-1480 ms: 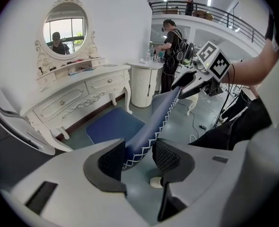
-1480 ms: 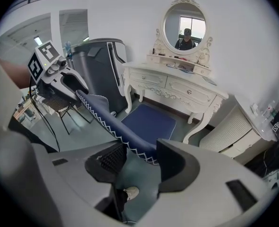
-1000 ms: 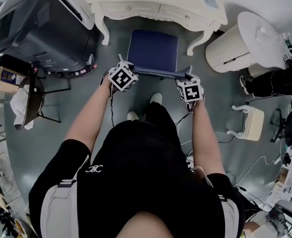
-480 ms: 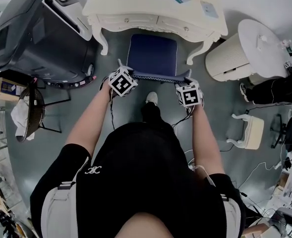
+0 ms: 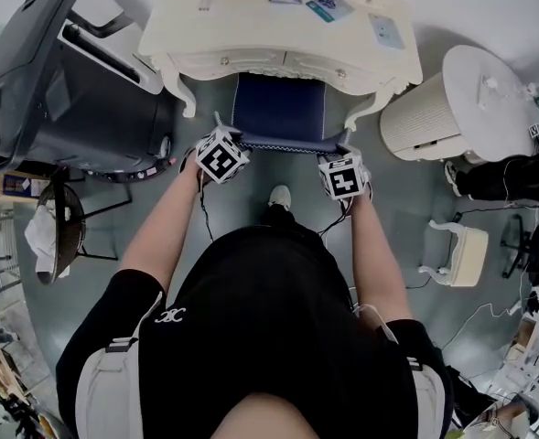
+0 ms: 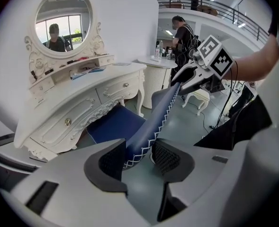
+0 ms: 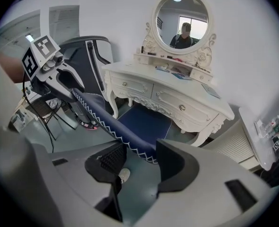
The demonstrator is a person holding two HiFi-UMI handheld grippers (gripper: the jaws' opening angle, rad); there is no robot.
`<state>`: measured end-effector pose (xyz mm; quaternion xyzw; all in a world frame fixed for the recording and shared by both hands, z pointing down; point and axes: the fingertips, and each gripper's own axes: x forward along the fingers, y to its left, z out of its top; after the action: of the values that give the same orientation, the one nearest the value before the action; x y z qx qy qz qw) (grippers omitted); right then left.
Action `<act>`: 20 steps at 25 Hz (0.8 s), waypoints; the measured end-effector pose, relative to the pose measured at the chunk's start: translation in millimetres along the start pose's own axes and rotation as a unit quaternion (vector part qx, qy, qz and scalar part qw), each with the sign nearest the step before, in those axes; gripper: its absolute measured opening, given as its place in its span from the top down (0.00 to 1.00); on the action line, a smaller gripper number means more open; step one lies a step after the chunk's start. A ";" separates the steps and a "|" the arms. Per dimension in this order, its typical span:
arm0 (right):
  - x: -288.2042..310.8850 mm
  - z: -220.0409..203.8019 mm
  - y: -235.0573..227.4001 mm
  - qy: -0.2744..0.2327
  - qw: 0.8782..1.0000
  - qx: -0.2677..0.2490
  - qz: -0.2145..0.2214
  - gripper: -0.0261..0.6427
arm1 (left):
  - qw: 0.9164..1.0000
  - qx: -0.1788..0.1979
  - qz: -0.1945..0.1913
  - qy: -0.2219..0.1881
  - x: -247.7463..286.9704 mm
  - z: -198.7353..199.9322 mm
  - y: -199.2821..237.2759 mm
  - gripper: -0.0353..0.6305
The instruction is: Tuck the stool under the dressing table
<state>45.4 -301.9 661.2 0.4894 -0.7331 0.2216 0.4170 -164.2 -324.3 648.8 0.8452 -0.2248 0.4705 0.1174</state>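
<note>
The stool has a dark blue cushion with white zigzag stitching along its edge. Its far part lies beneath the cream dressing table. My left gripper is shut on the cushion's near left corner and my right gripper on the near right corner. In the left gripper view the cushion edge runs between the jaws of my left gripper. The right gripper view shows the same edge between the jaws of my right gripper, pressed against the right jaw. The stool's legs are hidden.
A large dark machine stands close on the left of the table. A white round ribbed cabinet stands on the right, with a small white stool nearer me. A black frame and cables lie on the grey floor.
Both grippers and the stool have moved forward toward the dressing table. More of the blue cushion now lies under the tabletop, and I have stepped forward.
</note>
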 end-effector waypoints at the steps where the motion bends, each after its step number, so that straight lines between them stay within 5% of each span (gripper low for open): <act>1: 2.0 4.0 -3.4 0.005 1.000 -0.001 0.002 0.67 | 1.000 -0.001 0.002 0.001 2.4 5.0 4.5 0.69; 20: 57.1 76.9 -70.2 -0.001 0.998 -0.049 0.026 0.67 | 0.999 -0.041 0.025 0.025 39.8 56.3 77.1 0.69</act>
<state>68.5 -418.4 660.1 0.4493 -0.7558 0.1961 0.4340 -142.0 -425.3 651.7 0.8219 -0.2623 0.4843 0.1457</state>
